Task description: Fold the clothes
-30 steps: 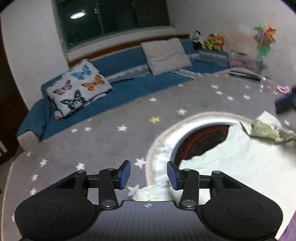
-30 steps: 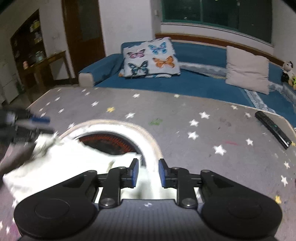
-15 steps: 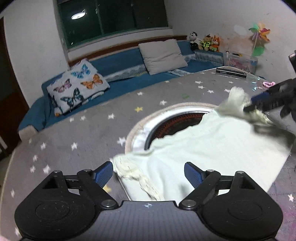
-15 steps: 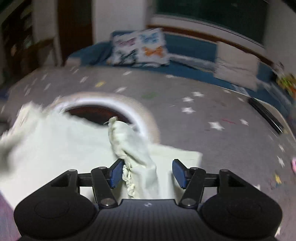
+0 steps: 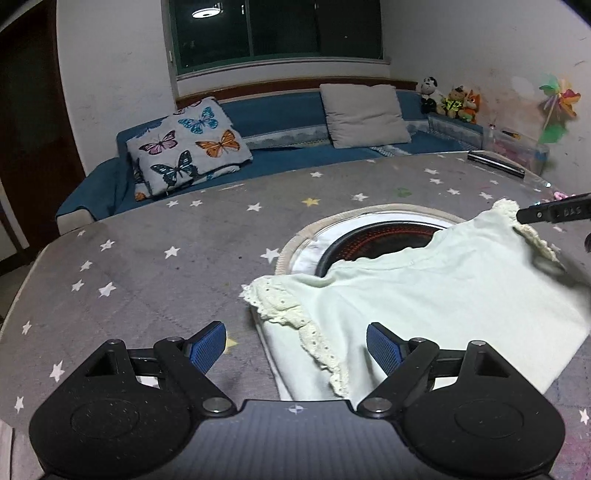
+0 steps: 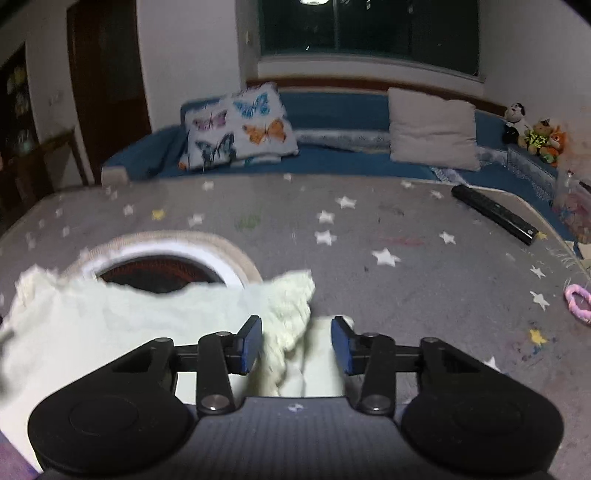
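A grey counter (image 5: 155, 258) printed with white and yellow stars fills the foreground of a dim room, with a blue sofa (image 5: 280, 110) along the far wall under a dark window (image 5: 277, 29). On the sofa sit a butterfly-print cushion (image 5: 188, 146) and a plain beige cushion (image 5: 364, 114); soft toys (image 5: 448, 99) line its right end. A black remote (image 6: 493, 218) lies toward the counter's far right, and a pink ring (image 6: 578, 304) near its right edge. A round recess (image 5: 373, 243) with a pale rim is set into the counter, its inside dark with a reddish glow.

A pale green top (image 5: 443, 295) with lace-trimmed sleeves lies spread flat on the counter, its neckline overlapping the near side of the recess. The left gripper (image 5: 295, 347) hovers over the near left lace sleeve (image 5: 295, 314), jaws spread wide, holding nothing. The right gripper (image 6: 296, 341) has its jaws open around the other lace sleeve (image 6: 290, 306), which stands bunched between them against the left pad, unclamped; the view is blurred.
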`<move>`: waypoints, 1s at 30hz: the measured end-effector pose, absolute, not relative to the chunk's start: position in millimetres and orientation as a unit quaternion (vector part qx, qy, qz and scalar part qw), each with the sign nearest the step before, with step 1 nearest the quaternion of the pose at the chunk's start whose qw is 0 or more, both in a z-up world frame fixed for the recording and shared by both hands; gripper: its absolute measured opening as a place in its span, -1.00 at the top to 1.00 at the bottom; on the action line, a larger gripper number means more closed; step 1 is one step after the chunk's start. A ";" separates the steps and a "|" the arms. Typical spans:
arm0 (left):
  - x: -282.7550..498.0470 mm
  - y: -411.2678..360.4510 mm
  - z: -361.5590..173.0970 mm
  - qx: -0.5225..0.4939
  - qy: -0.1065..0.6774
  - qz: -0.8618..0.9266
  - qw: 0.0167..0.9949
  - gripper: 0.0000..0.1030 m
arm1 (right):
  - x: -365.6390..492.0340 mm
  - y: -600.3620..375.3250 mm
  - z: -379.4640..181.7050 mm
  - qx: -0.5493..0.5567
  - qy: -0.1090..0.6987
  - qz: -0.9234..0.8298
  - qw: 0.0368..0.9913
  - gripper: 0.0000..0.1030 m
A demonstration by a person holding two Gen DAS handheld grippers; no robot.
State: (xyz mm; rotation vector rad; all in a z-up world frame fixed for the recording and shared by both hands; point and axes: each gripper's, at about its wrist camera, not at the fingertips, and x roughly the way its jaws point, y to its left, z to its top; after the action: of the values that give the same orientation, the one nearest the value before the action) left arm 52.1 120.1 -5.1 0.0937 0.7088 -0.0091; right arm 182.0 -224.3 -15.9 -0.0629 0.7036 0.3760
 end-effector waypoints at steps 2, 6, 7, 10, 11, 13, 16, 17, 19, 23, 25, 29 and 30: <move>54.3 122.4 -8.1 0.049 0.353 0.005 0.935 -0.65 | 181.8 -220.4 -13.4 -0.026 0.340 0.198 0.919 0.27; 57.9 125.7 -20.1 0.071 0.369 0.032 0.926 -0.65 | 182.7 -211.2 -15.8 -0.034 0.344 0.225 0.911 0.27; 58.4 127.8 -23.0 0.071 0.373 0.035 0.925 -0.65 | 184.0 -208.9 -18.3 -0.035 0.351 0.231 0.907 0.27; 59.6 135.0 -28.4 0.074 0.380 0.048 0.921 -0.67 | 190.6 -205.4 -32.1 -0.047 0.376 0.222 0.898 0.28; 59.1 137.8 -28.3 0.069 0.380 0.050 0.921 -0.67 | 192.7 -206.0 -36.3 -0.047 0.382 0.217 0.897 0.29; 57.6 142.6 -27.9 0.060 0.381 0.054 0.921 -0.67 | 195.5 -211.0 -41.9 -0.040 0.386 0.208 0.898 0.32; 48.3 139.3 -25.1 0.054 0.378 0.046 0.923 -0.64 | 191.4 -215.2 -35.0 -0.029 0.382 0.201 0.901 0.31; 45.2 138.2 -24.2 0.052 0.377 0.043 0.924 -0.64 | 189.0 -216.2 -31.6 -0.026 0.381 0.203 0.901 0.31; 39.1 136.0 -22.3 0.048 0.375 0.037 0.925 -0.64 | 181.6 -215.5 -26.1 -0.024 0.380 0.215 0.899 0.31; 26.7 131.5 -18.7 0.040 0.372 0.027 0.927 -0.66 | 158.1 -210.9 -17.8 -0.027 0.378 0.247 0.892 0.29; 20.5 129.3 -16.8 0.035 0.370 0.021 0.928 -0.64 | 147.6 -208.4 -17.0 -0.033 0.379 0.254 0.889 0.29; 8.7 126.1 -16.5 0.027 0.368 0.014 0.929 -0.36 | 133.2 -209.7 -17.7 -0.034 0.385 0.257 0.886 0.28; 6.1 126.1 -18.4 0.024 0.369 0.014 0.929 -0.25 | 128.9 -211.7 -18.3 -0.031 0.387 0.258 0.885 0.28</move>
State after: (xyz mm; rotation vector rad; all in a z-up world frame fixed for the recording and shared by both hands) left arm 6.1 126.1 -18.4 0.0490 0.7559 0.0285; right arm 128.9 -211.7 -18.3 -0.0655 0.8057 0.5370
